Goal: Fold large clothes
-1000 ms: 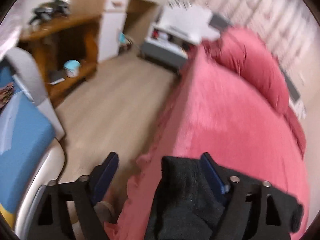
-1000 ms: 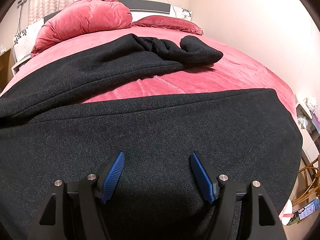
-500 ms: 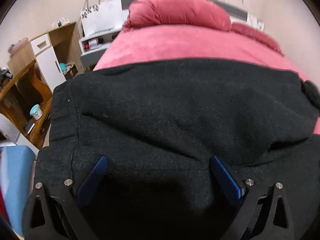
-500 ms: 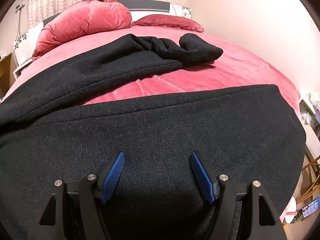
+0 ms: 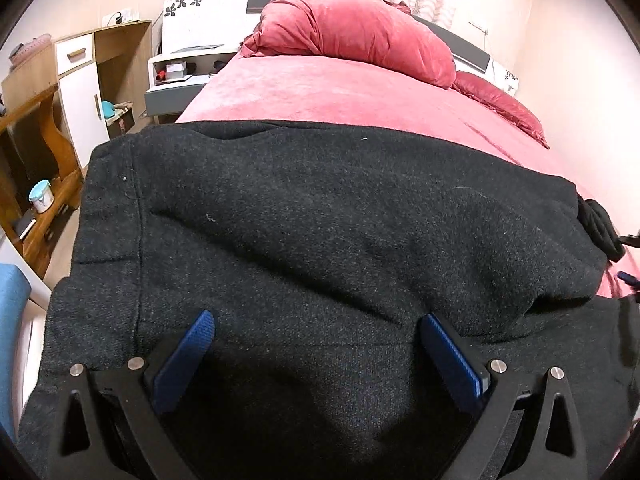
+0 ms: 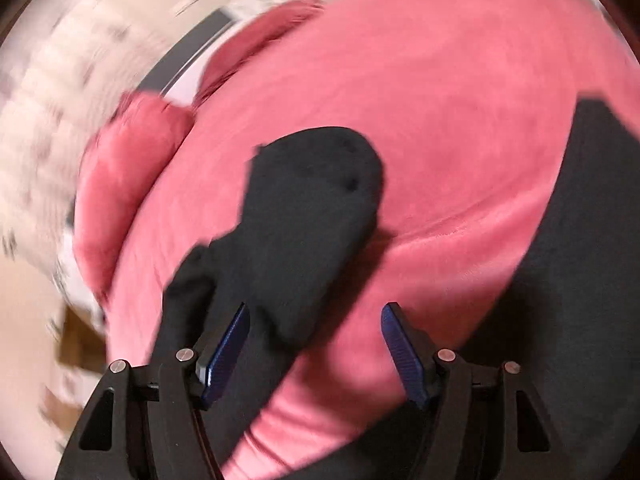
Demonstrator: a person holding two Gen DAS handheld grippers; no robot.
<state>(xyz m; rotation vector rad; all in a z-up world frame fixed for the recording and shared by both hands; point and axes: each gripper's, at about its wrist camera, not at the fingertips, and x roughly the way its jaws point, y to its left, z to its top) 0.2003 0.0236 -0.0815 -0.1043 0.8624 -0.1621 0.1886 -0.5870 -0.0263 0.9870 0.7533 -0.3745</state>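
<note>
Since a second ago, the left claw [image 5: 318, 330] has been swung from the bed's edge, where dark cloth sat against its blue pad, to a spot over the folded black coat [image 5: 320, 216], and the right wrist view has been rolled and blurred, with the coat's sleeve [image 6: 304, 216] now seen ahead of it in place of the coat's broad panel.

The left claw is seen released, its jaws spread as wide as they go, with both blue pads [image 5: 184, 360] hovering above the coat and nothing pinched between them. The coat is laid across the near part of the red bed [image 5: 328, 92], folded over itself, with one seam running down its left side. A large red pillow [image 5: 352, 36] is set at the head of the bed. A wooden shelf unit [image 5: 44, 148] and a white nightstand [image 5: 180, 76] are seen beside the bed on the left.

The right claw [image 6: 316, 320] is seen with its jaws closing yet unclenched, nothing pressed between the pads. The sleeve lies on the bed, passing beside the claw's left pad. More of the coat is seen at the right edge.
</note>
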